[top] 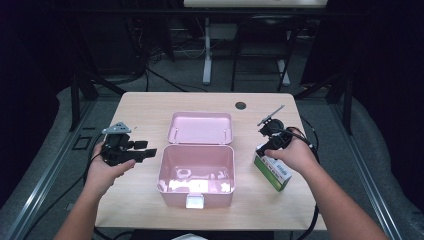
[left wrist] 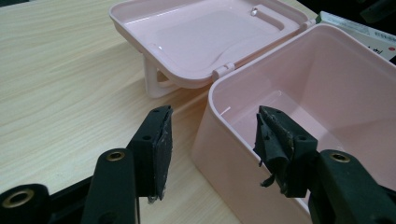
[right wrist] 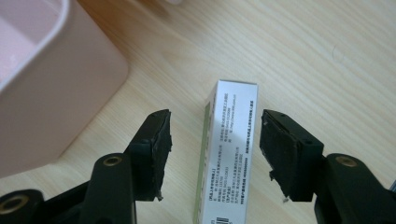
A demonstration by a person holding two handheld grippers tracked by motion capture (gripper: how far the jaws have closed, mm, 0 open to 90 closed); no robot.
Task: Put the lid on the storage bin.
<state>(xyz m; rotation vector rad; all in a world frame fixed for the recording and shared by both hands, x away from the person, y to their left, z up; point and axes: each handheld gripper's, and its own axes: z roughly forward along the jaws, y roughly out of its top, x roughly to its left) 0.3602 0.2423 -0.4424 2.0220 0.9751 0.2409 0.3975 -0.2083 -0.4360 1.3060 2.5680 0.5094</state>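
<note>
On the left of the pale wood-grain table [top: 145, 107], the left hand-held gripper [top: 142, 151] hovers just beside the left wall of the open pink plastic storage box [top: 196, 172], its jaws apart with nothing between them; in the left gripper view one pad [left wrist: 276, 140] stands over the box's rim and the other outside it, so it looks ready to steady that wall if the box slides. The box sits mid-table with its hinged pink lid [top: 200, 127] folded back flat behind it, and a few small pale items lie on its floor, too blurred to name. To the right of the box, the small white-and-green printed cardboard carton [right wrist: 229, 154] lies flat on the table, well clear of the box wall. The right hand-held gripper [right wrist: 215, 154] is lowered over it, jaws wide and straddling the carton's long sides without touching, so the grasp is not yet made. To do this step well, the person should centre the carton between the pads, since the gap on the left pad's side looks wider than on the right, keep the jaws parallel to the long edges, and descend until the pads face the side walls rather than the top. The close should be gentle, since thin cardboard will likely crush or twist under a hard squeeze.
</note>
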